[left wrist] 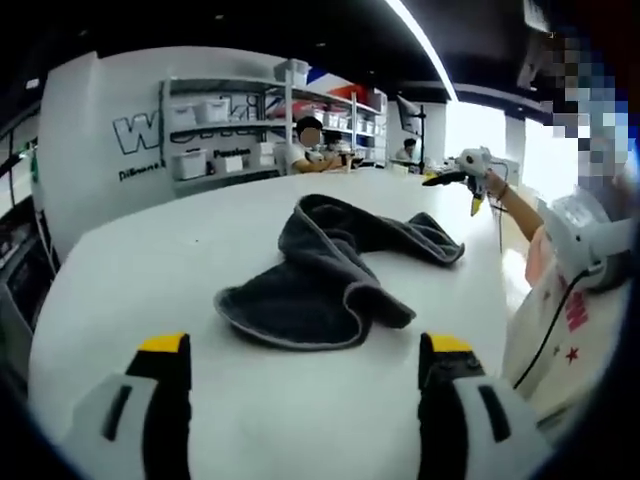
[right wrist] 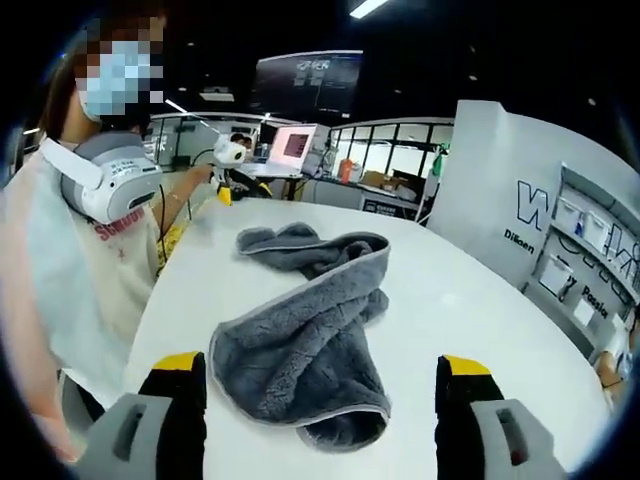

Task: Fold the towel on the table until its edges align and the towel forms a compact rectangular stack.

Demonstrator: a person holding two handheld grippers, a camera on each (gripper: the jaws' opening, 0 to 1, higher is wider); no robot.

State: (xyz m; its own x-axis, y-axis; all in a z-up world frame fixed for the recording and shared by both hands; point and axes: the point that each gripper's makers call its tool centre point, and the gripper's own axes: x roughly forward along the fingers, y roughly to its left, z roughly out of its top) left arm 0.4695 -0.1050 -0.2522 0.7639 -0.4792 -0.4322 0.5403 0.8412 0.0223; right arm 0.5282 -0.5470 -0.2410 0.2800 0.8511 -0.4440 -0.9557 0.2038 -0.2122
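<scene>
A dark grey towel (left wrist: 330,270) with a lighter hem lies crumpled on the white table (left wrist: 150,260). In the left gripper view my left gripper (left wrist: 305,350) is open, its yellow-tipped jaws wide apart just short of the towel's near edge. The right gripper (left wrist: 468,175) shows small beyond the towel's far corner, held in a hand. In the right gripper view the towel (right wrist: 300,340) stretches away from my open right gripper (right wrist: 322,368), and its near bunched end lies between the jaws. The left gripper (right wrist: 230,158) is past the towel's far end.
The person (left wrist: 570,290) holding the grippers stands at the table's side, a headset (right wrist: 105,175) around the neck. Shelves with white bins (left wrist: 220,140) and a seated person (left wrist: 310,145) are behind the table. A white partition (right wrist: 520,190) and a monitor (right wrist: 295,145) stand beyond it.
</scene>
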